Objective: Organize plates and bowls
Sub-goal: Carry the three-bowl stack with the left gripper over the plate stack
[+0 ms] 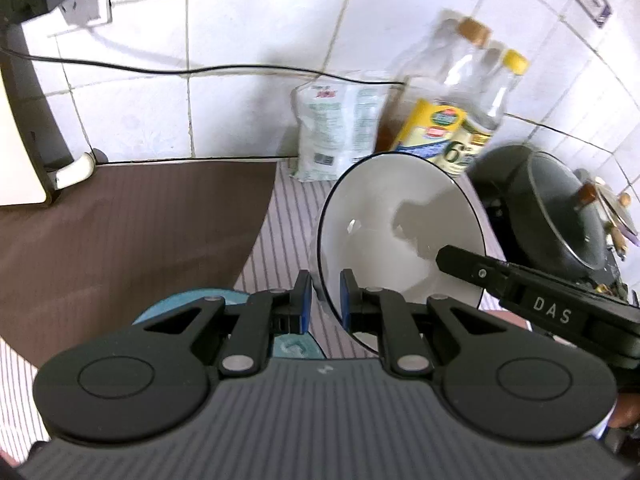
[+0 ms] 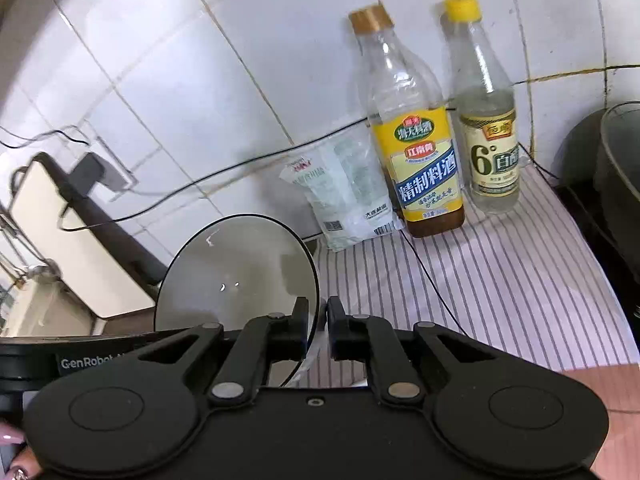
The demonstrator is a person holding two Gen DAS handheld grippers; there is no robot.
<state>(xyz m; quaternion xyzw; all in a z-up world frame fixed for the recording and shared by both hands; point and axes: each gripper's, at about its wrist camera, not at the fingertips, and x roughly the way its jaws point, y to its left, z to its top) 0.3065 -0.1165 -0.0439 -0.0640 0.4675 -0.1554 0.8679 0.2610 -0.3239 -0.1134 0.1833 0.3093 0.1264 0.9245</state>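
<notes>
Both grippers pinch the white bowl's (image 1: 400, 232) rim: left gripper (image 1: 325, 300) at six o'clock, right gripper (image 2: 319, 330) at about four. Probably clear of the striped cloth (image 2: 500, 280); keep both hands level together.

Left claw (image 1: 325, 298) clamps bowl (image 1: 400, 232) rim — right claw (image 1: 444, 258) opposite.

Striped cloth (image 2: 500, 280) lay mostly bare ahead of right gripper (image 2: 318, 314), only thin black cable (image 2: 430, 276) crossing it. Back edge blocked: salt bag (image 2: 344, 196), yellow-label bottle (image 2: 420, 152), vinegar bottle (image 2: 490, 136) stood close together against tiled wall (image 2: 200, 60). Dark pot (image 1: 556, 216) closed off right side. Brown mat (image 1: 120, 240) lay open on left.
</notes>
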